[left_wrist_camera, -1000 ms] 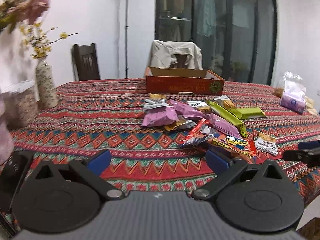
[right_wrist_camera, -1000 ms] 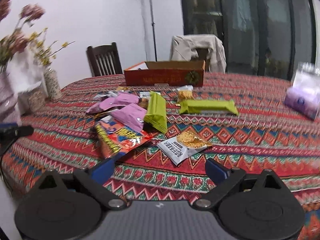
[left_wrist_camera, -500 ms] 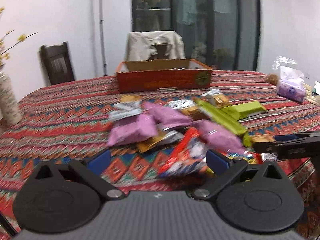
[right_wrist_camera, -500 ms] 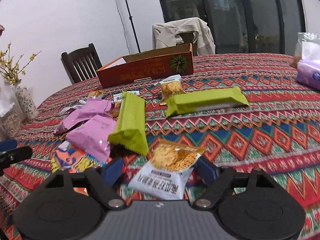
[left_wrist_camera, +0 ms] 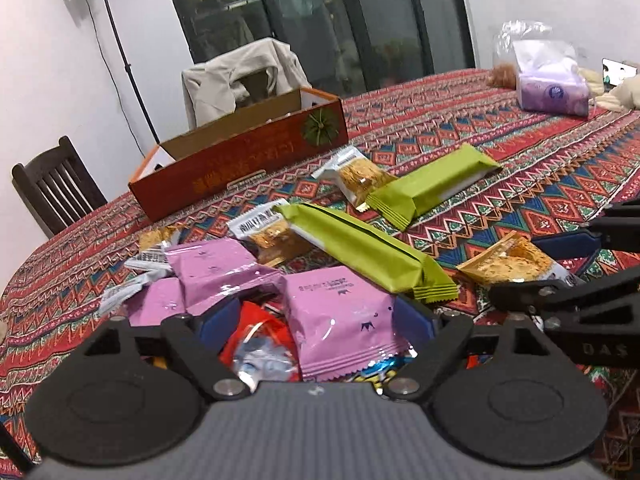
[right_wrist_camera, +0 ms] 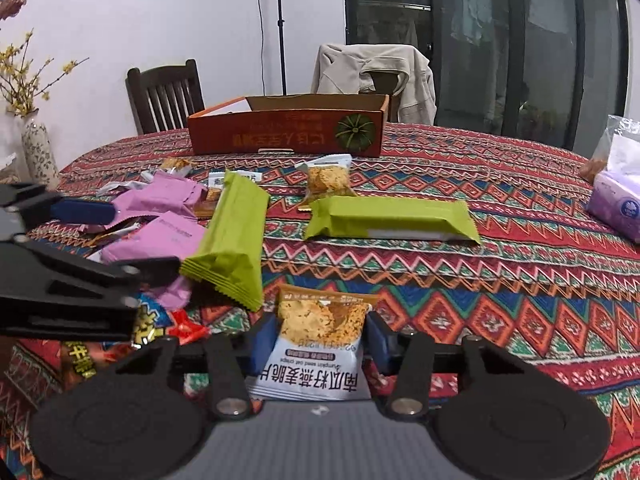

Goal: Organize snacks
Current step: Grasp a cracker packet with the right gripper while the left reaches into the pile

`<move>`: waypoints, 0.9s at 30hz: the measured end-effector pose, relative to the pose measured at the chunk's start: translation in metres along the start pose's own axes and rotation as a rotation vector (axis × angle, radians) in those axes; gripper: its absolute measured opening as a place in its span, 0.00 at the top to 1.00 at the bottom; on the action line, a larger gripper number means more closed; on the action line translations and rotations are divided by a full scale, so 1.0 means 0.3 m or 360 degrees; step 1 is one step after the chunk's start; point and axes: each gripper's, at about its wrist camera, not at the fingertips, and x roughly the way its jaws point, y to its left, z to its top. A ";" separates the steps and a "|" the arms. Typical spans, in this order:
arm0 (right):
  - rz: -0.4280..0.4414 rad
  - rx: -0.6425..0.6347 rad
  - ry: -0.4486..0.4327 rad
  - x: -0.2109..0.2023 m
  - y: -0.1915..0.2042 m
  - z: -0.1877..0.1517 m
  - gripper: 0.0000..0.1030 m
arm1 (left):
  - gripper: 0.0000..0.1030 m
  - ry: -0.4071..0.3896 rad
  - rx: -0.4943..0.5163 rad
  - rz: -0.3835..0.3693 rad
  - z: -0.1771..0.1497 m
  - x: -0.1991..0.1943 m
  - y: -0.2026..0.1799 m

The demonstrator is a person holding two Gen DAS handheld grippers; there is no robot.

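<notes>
In the left wrist view my left gripper (left_wrist_camera: 314, 320) sits low over the snack pile. A pink packet (left_wrist_camera: 340, 320) and a red wrapper (left_wrist_camera: 256, 340) lie between its jaws, which are closing; its left pad stands apart from the pink packet. In the right wrist view my right gripper (right_wrist_camera: 320, 340) has a white oat-crisp packet (right_wrist_camera: 316, 344) between its closing jaws, and both pads touch the packet's sides. Two green bars (right_wrist_camera: 236, 236) (right_wrist_camera: 392, 220) and more pink packets (right_wrist_camera: 160, 196) lie beyond. The orange cardboard box (right_wrist_camera: 288, 136) stands open at the back.
A patterned cloth covers the table (right_wrist_camera: 500, 280). A purple tissue pack (right_wrist_camera: 620, 208) lies at the right edge, a vase (right_wrist_camera: 38, 152) with yellow flowers at the left. Two chairs (right_wrist_camera: 164, 92) stand behind the table, one draped with a jacket (right_wrist_camera: 372, 68).
Both grippers moved forward and down onto the snacks. The left came over the pink packet and narrowed. The right closed in on the white crisp packet.
</notes>
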 end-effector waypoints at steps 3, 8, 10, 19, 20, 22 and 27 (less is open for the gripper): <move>0.0032 0.0000 -0.0003 -0.015 -0.016 -0.010 0.54 | 0.17 0.0060 -0.0042 -0.0024 0.009 0.020 -0.015; 0.0079 0.0003 -0.0017 -0.023 -0.038 -0.017 0.54 | 0.16 0.0155 -0.0246 -0.0142 0.036 0.069 -0.021; 0.0096 0.0007 -0.0018 -0.028 -0.047 -0.018 0.54 | 0.32 0.0132 -0.0248 -0.0110 0.037 0.071 -0.035; 0.0088 0.0050 -0.0062 -0.084 -0.102 -0.035 0.55 | 0.40 0.0097 -0.0388 -0.0123 0.000 -0.018 -0.002; 0.0090 0.0050 -0.0067 -0.094 -0.105 -0.037 0.55 | 0.40 0.0092 -0.0407 -0.0123 -0.006 -0.037 0.004; 0.0103 0.0051 -0.0085 -0.121 -0.107 -0.042 0.55 | 0.40 0.0076 -0.0470 -0.0139 -0.014 -0.087 0.024; 0.0124 0.0035 -0.0132 -0.192 -0.094 -0.044 0.57 | 0.40 -0.0036 -0.0539 -0.0123 -0.015 -0.221 0.068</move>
